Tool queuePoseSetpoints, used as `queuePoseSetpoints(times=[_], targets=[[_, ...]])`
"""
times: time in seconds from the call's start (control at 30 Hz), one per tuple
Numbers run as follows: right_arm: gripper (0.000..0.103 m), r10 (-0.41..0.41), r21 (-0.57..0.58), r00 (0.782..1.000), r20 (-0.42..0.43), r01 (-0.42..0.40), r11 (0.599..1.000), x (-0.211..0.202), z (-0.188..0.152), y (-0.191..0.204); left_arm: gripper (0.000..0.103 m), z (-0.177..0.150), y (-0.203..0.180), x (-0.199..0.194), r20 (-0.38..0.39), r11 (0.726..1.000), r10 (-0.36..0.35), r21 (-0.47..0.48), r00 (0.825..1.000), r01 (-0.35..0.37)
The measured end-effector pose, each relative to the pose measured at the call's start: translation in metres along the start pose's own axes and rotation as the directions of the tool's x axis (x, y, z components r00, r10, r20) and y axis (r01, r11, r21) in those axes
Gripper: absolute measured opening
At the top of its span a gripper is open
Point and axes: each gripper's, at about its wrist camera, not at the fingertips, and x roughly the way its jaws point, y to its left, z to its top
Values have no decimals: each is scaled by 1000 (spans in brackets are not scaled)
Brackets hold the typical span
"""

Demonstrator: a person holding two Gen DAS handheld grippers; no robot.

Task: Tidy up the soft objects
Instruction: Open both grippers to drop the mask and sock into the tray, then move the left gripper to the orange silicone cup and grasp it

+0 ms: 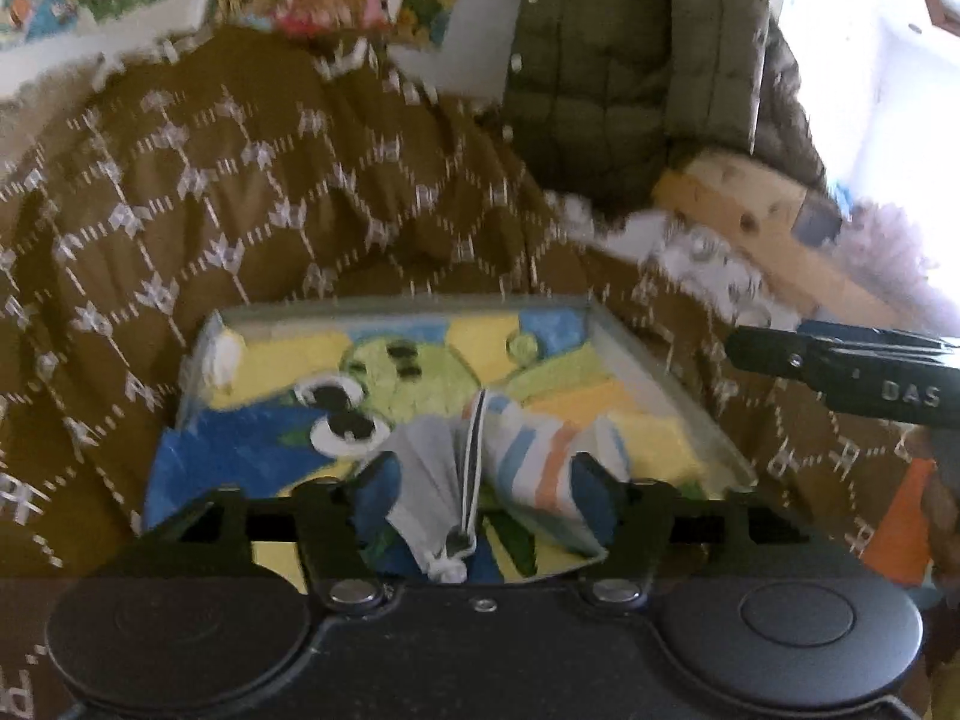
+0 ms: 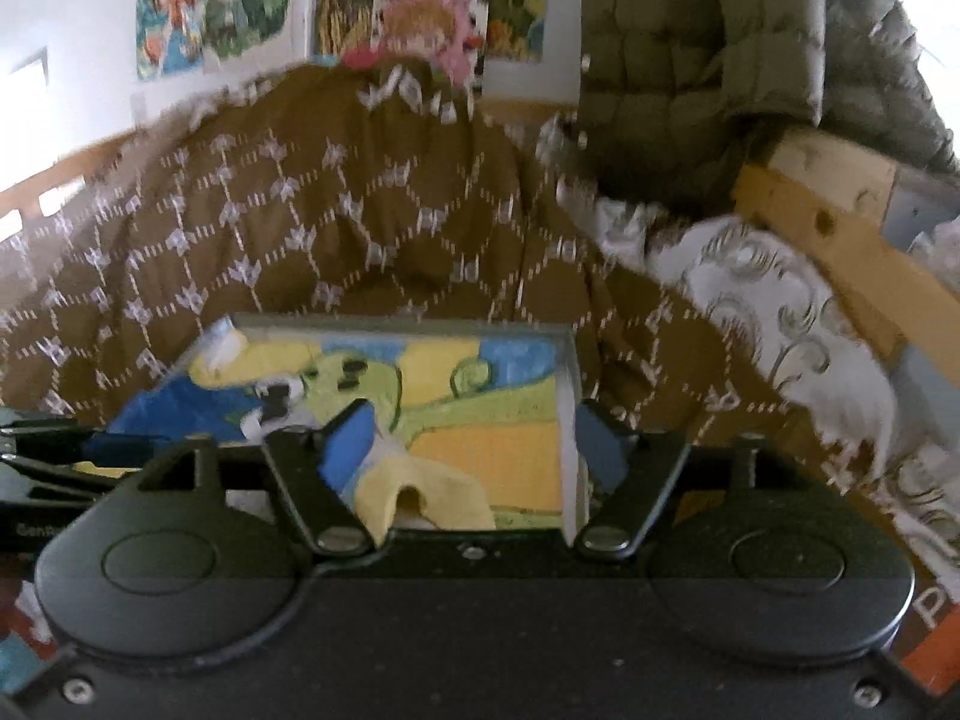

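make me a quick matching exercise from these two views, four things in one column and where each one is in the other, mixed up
Things:
1. striped cloth
2. yellow cloth
3. olive puffer jacket
4. painted canvas

Places:
A. hanging at the upper right, above the wooden beam
B. lying flat on the brown patterned blanket
C. between the open left gripper fingers
D. between the open right gripper fingers

Pairs: 1-C, 2-D, 3-A, 4-B
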Motion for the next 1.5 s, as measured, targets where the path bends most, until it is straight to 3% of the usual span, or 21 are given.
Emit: queuePoseSetpoints(times=[0.1, 0.23, 0.37, 0.7, 1.2, 1.5], targets=[[95, 18, 10, 998, 57, -19, 1000, -27, 6, 0, 78, 2, -6, -23, 61, 1000, 16, 8, 998, -17], [102, 49, 5, 993, 111, -50, 999, -61, 12, 3, 87, 2, -12, -54, 132, 999, 51, -6, 990, -51], [102, 56, 15, 987, 147, -59, 998, -96, 15, 3, 98, -2, -20, -86, 200, 997, 80, 8, 977, -83], [102, 24, 5, 972, 235, -26, 1000, -183, -15, 13, 102, -35, -42, -158, 328, 992, 113, 11, 938, -123], [102, -57, 115, 948, 315, 22, 993, -271, -109, 22, 102, -123, -64, -220, 377, 994, 107, -9, 920, -112], [102, -158, 163, 956, 247, 119, 979, -286, -153, 29, 102, -172, -68, -233, 313, 988, 129, 38, 941, -149]])
